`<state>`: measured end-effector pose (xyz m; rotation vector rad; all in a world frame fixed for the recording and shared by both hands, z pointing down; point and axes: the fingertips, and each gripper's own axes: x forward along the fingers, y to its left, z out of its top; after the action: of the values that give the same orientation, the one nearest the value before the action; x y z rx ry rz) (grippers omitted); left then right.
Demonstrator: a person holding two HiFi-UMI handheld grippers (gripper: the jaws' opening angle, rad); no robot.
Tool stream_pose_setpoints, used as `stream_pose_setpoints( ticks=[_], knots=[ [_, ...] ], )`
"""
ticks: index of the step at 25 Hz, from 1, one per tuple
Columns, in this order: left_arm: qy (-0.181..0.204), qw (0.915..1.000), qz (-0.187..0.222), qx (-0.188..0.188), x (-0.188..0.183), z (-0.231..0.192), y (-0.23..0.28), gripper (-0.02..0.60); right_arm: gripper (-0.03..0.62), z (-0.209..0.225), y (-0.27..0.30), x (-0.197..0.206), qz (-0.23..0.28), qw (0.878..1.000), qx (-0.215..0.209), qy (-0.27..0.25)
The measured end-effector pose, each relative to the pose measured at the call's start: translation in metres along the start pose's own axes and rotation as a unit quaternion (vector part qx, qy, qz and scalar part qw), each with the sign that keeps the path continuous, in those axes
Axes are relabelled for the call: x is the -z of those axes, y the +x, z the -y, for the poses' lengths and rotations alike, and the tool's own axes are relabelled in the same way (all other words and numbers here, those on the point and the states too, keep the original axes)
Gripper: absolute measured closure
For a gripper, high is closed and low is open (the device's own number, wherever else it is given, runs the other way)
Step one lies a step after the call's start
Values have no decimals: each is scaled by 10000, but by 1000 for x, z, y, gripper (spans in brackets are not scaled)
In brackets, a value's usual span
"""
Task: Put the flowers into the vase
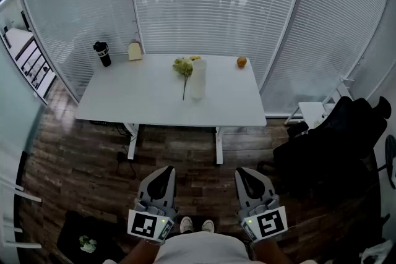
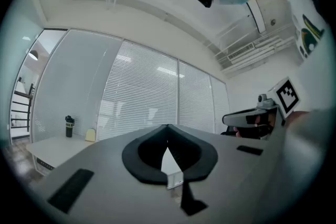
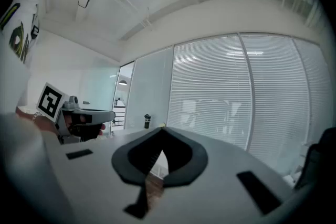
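White blinds close off the office behind a pale table (image 1: 142,102) standing well apart from me across dark plank flooring. The flowers (image 1: 183,66) lie flat on that table, pale green heads at the far end, thin stem running back toward me, just beside the left of the upright, whitish vase (image 1: 198,78). A dark bottle (image 1: 103,54) stands at the far left corner and an orange (image 1: 241,62) at the far right.

The task has not started. I judge the first job is to close in on the table, then open one gripper and pinch the stem partway along, clear of the heads, while the other steadies the vase.

Both the left gripper (image 1: 162,175) and the right gripper (image 1: 247,174) hang low by my body, jaws pressed together on nothing.
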<state>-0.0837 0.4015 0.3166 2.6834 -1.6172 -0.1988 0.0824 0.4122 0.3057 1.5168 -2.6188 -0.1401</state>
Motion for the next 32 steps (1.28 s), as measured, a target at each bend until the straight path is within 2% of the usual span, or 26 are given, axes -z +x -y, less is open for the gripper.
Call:
stream_pose_setpoints(
  ticks=[11, 21, 32],
  knots=[
    [-38, 10000, 1, 29, -2, -26, -13, 574, 585, -29, 17, -10, 114, 9999, 0, -21],
    [-93, 9999, -63, 48, 5, -59, -32, 574, 585, -62, 32, -3, 20, 9999, 69, 98],
    [-100, 9999, -92, 91, 12, -68, 0, 572, 585, -40, 56, 4, 11, 9999, 90, 88]
  ],
)
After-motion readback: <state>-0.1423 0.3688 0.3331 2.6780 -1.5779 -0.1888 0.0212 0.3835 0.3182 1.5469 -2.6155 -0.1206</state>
